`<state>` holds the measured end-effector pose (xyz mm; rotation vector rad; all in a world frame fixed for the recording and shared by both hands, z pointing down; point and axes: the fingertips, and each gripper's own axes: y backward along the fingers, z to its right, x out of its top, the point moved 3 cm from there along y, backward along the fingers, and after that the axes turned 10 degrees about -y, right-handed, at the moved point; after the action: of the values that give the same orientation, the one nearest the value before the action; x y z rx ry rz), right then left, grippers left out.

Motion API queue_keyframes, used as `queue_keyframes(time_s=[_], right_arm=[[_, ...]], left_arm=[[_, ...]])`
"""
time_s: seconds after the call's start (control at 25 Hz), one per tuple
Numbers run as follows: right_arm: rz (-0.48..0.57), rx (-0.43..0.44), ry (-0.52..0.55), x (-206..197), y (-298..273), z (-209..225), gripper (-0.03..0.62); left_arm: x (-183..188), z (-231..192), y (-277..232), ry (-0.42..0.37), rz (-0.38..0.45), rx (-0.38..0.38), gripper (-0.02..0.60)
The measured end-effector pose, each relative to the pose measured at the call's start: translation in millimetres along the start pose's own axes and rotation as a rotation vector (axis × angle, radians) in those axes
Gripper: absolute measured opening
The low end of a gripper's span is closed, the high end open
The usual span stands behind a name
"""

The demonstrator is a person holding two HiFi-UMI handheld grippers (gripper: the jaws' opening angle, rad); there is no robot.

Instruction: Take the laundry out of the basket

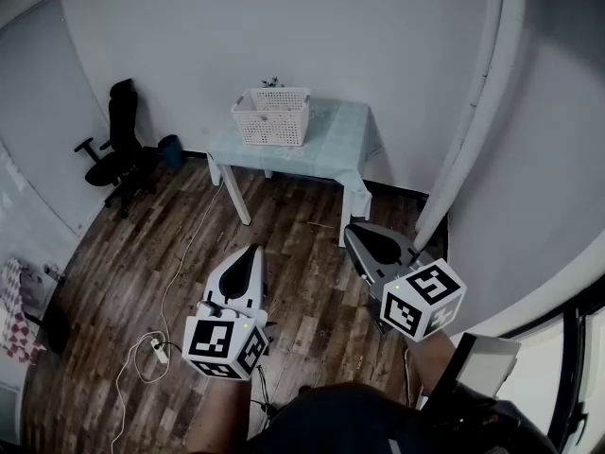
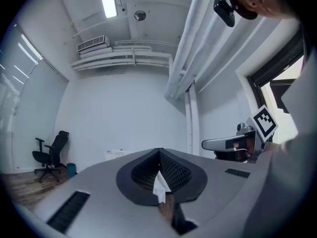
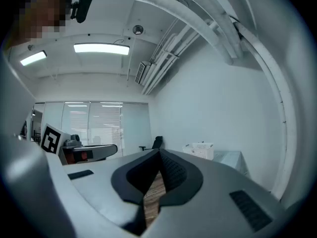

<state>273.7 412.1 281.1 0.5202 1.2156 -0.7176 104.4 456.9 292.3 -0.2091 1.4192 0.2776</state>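
A white slatted laundry basket (image 1: 273,116) stands on a small table (image 1: 336,140) covered with a pale teal cloth, against the far wall. What lies inside it is too small to make out. Both grippers are held low over the wooden floor, well short of the table. My left gripper (image 1: 253,251) is shut with nothing in it, and my right gripper (image 1: 352,229) is shut and empty too. The basket (image 2: 115,153) shows far off in the left gripper view, beyond the left gripper (image 2: 159,150). In the right gripper view the basket (image 3: 200,149) sits right of the right gripper (image 3: 159,151).
A black office chair (image 1: 115,149) and a small teal bin (image 1: 170,149) stand left of the table. A power strip (image 1: 159,350) with a white cable lies on the floor at my left. A white column (image 1: 473,112) rises at the right. Checked fabric (image 1: 13,312) sits at the far left.
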Motion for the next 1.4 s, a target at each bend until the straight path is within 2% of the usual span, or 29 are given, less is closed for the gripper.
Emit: queue_keyframes(time_s=[0.44,0.76,1.04,1.2,1.4], right_arm=[[0.002,-0.005,0.023,-3,-15,-11,0.017],[0.011,-0.06,-0.015,-9,-27,-17,0.017],[0.0,-0.091,-0.017,-16,-43,-29,0.018],[-0.024,-0.07,0.008,-16,-60,-32,0.018],[-0.021,-0.028,0.0,-15,-91,-16,0.018]], left_arm=[[-5,-17,6,-0.001,-0.013,0.01,0.008],[-4,-35,16,0.033,0.06,-0.041,0.008],[-13,-57,19,0.064,0.073,-0.081,0.008],[-19,-70,11,0.076,0.056,-0.074,0.008],[-26,-88,-13,0.061,0.033,-0.044,0.008]])
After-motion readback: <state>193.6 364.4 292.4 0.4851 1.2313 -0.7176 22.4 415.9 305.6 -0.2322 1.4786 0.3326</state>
